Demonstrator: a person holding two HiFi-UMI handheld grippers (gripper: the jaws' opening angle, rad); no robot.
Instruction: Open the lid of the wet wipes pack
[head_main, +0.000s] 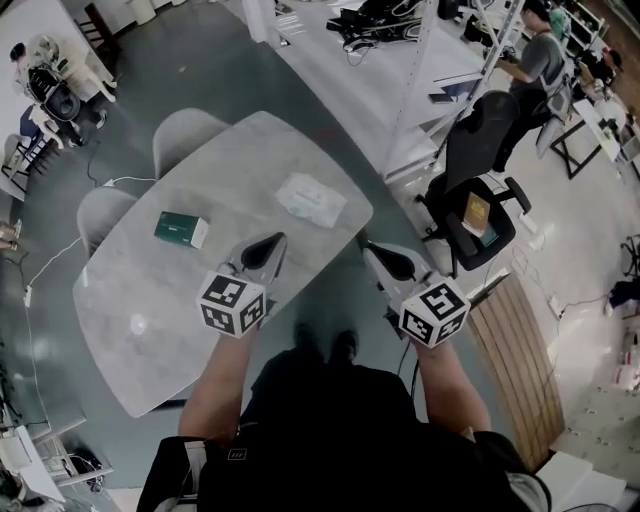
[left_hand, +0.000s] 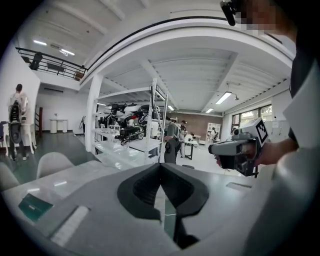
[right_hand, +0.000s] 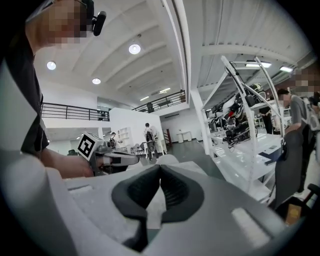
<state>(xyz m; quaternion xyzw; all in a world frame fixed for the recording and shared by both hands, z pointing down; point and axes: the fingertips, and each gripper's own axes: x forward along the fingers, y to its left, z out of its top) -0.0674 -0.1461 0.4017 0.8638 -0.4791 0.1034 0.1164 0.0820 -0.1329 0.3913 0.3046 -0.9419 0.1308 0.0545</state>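
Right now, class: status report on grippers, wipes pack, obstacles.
Left gripper, right gripper shut, empty. Wet wipes pack flat on table, untouched. Green box aside, nothing between.

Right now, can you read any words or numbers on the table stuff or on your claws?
No text is readable anywhere.
Wet wipes pack: print too small and blurred to read.
Green box: label too small to read.
Marker cubes on the left claw and right claw: only black-and-white square patterns, no letters.

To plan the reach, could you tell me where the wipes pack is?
In the head view, the wipes pack lies on the table, right of the green box.
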